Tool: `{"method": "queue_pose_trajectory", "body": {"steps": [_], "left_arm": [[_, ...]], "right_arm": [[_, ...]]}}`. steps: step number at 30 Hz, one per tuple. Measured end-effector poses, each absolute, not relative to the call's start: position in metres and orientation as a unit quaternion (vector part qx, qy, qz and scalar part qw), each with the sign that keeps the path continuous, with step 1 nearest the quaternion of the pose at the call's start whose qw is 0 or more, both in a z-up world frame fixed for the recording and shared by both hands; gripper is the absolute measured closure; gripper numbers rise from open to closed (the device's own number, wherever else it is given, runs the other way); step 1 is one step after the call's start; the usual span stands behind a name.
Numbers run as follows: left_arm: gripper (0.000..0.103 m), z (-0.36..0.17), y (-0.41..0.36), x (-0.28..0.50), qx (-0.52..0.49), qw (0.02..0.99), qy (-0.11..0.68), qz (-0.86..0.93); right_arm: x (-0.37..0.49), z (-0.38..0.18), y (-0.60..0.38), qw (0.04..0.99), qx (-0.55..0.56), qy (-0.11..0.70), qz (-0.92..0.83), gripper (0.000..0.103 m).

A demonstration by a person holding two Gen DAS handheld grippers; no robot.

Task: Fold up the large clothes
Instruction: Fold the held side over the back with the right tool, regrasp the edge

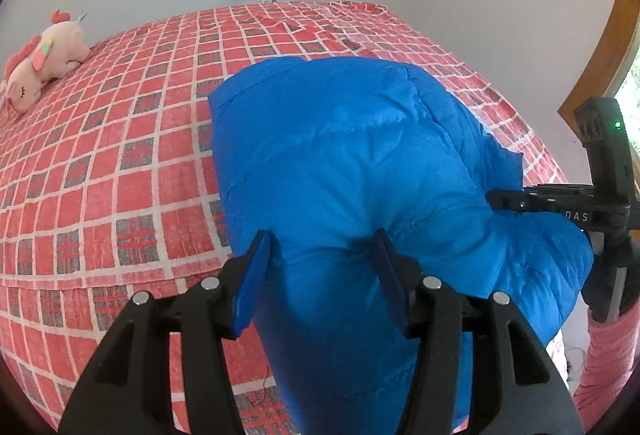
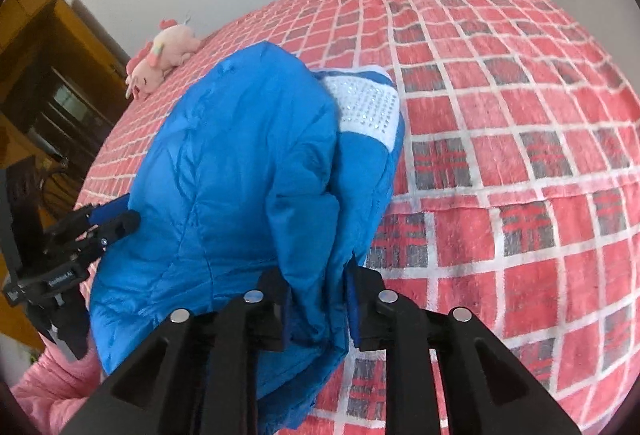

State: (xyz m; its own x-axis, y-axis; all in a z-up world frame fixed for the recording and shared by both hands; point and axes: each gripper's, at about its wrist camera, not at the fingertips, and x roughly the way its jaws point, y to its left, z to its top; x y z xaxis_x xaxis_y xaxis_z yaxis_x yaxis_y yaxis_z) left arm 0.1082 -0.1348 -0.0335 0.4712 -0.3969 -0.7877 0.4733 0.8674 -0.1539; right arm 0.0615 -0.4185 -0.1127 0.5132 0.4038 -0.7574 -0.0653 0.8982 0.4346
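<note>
Handling note: blue puffer jacket [image 1: 352, 163], soft, bulky, probably slippery; you grip seams. Left tongs [image 1: 320, 279] straddle it apart; right tongs [image 2: 316, 311] clamp its edge.

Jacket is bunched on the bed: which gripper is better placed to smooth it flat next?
Probably the left gripper: its jaws stand open over the blue jacket. The right gripper has jacket folds between its fingers.

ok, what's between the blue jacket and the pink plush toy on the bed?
Nothing: only bare red checked bedspread separates the blue jacket from the pink plush toy. The left wrist view shows it best; the right wrist view agrees.
</note>
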Motion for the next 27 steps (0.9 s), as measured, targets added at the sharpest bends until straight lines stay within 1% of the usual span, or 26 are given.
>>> {"method": "queue_pose_trajectory", "body": {"steps": [1, 4, 7, 10, 13, 17, 18, 22, 27], "left_arm": [[0.051, -0.033, -0.135, 0.108, 0.042, 0.856, 0.449, -0.253], [0.052, -0.025, -0.132, 0.109, 0.042, 0.854, 0.453, -0.254], [0.052, -0.009, -0.120, 0.097, 0.034, 0.861, 0.441, -0.253], [0.052, 0.001, -0.117, 0.084, 0.044, 0.868, 0.430, -0.244], [0.052, 0.002, -0.122, 0.070, 0.051, 0.865, 0.431, -0.249], [0.052, -0.003, -0.127, 0.057, 0.064, 0.864, 0.430, -0.255], [0.052, -0.005, -0.127, 0.054, 0.066, 0.862, 0.431, -0.256], [0.052, -0.015, -0.130, 0.049, 0.070, 0.855, 0.439, -0.268], [0.048, -0.030, -0.135, 0.046, 0.080, 0.854, 0.434, -0.276]], "right_arm": [[0.061, -0.111, -0.418, 0.852, 0.176, 0.474, 0.136, 0.078], [0.053, -0.094, -0.418, 0.862, 0.151, 0.472, 0.107, 0.064], [0.032, -0.062, -0.412, 0.886, 0.112, 0.441, 0.086, 0.064], [0.013, -0.031, -0.397, 0.898, 0.095, 0.414, 0.116, 0.064], [0.004, -0.017, -0.364, 0.894, 0.070, 0.411, 0.164, 0.066], [0.000, -0.022, -0.332, 0.883, 0.034, 0.428, 0.190, 0.071], [-0.003, -0.027, -0.328, 0.883, 0.018, 0.433, 0.180, 0.072], [-0.015, -0.049, -0.328, 0.877, -0.002, 0.455, 0.154, 0.079], [-0.025, -0.090, -0.344, 0.871, 0.016, 0.472, 0.137, 0.083]]}}
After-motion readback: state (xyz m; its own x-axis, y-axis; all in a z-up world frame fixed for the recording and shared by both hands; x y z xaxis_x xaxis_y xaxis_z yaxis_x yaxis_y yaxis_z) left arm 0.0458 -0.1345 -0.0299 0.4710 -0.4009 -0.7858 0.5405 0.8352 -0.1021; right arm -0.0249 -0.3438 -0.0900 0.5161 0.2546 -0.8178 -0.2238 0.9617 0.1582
